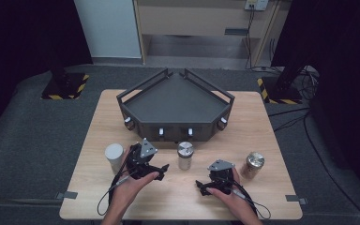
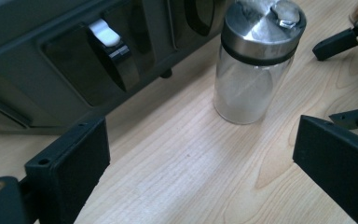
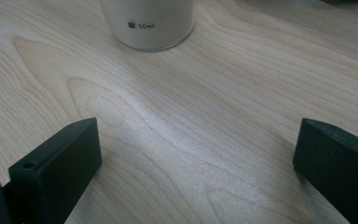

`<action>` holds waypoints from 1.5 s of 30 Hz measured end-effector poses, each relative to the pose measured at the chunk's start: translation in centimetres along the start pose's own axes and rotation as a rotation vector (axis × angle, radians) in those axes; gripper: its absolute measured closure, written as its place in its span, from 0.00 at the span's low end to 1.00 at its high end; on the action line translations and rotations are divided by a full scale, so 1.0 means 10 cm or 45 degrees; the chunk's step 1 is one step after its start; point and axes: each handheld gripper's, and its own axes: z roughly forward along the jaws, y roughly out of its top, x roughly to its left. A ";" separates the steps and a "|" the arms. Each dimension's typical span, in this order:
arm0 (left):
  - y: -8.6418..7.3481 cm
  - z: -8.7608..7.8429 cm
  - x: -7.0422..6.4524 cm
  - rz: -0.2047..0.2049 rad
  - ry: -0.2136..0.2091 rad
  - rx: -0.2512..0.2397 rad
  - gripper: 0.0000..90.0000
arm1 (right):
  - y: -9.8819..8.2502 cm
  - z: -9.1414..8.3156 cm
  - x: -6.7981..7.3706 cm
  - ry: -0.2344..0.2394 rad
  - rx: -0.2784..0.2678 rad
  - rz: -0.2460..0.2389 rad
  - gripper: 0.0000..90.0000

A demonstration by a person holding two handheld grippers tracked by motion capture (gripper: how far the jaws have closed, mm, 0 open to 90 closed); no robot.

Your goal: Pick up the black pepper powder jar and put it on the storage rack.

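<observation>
A glass jar (image 1: 185, 155) with a steel lid stands on the wooden table (image 1: 262, 126), just in front of a dark angular tray (image 1: 176, 101). My left gripper (image 1: 161, 171) is open to the jar's left and points at it. In the left gripper view the jar (image 2: 254, 70), part full of white powder, stands ahead and apart from the gripper (image 2: 200, 154). My right gripper (image 1: 201, 187) lies open at the jar's front right. Its own view shows a jar base (image 3: 151, 23) marked 50ml beyond the gripper (image 3: 198, 154).
A white cup (image 1: 114, 154) stands left of my left hand. A brass-coloured jar (image 1: 254, 164) stands right of my right hand. The tray's front wall carries white knobs (image 2: 105, 32). The right gripper's fingertips (image 2: 335, 42) show in the left gripper view.
</observation>
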 end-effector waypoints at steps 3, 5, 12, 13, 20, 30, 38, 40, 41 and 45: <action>0.03 -0.08 -0.01 0.022 0.027 -0.004 0.03 | 0.00 0.00 0.00 0.000 0.000 -0.001 0.01; 0.04 -0.13 0.00 0.019 0.028 -0.018 0.03 | 0.00 0.00 0.00 0.000 0.000 0.000 0.01; 0.08 -0.26 0.07 0.019 0.038 -0.041 0.03 | 0.00 0.00 0.00 0.000 0.000 0.000 0.01; 0.09 -0.27 0.08 0.015 0.041 -0.043 0.03 | 0.00 0.00 0.00 0.000 0.000 0.000 0.01; 0.08 -0.31 0.14 0.023 0.073 -0.032 0.03 | 0.00 0.00 0.00 -0.002 0.000 -0.001 0.01; 0.03 -0.45 0.22 0.003 0.102 -0.081 0.03 | 0.00 0.00 0.00 -0.002 -0.001 -0.001 0.01; -0.01 -0.57 0.30 -0.007 0.118 -0.107 0.02 | 0.00 0.00 0.00 -0.002 -0.001 -0.001 0.01; -0.02 -0.59 0.32 -0.006 0.123 -0.110 0.02 | 0.00 0.00 0.00 -0.001 0.000 -0.001 0.01; -0.02 -0.60 0.33 -0.006 0.127 -0.113 0.02 | 0.00 0.00 0.00 0.001 -0.001 -0.001 0.01; -0.03 -0.68 0.36 0.000 0.147 -0.136 0.02 | 0.00 0.00 0.00 0.002 0.000 -0.002 0.01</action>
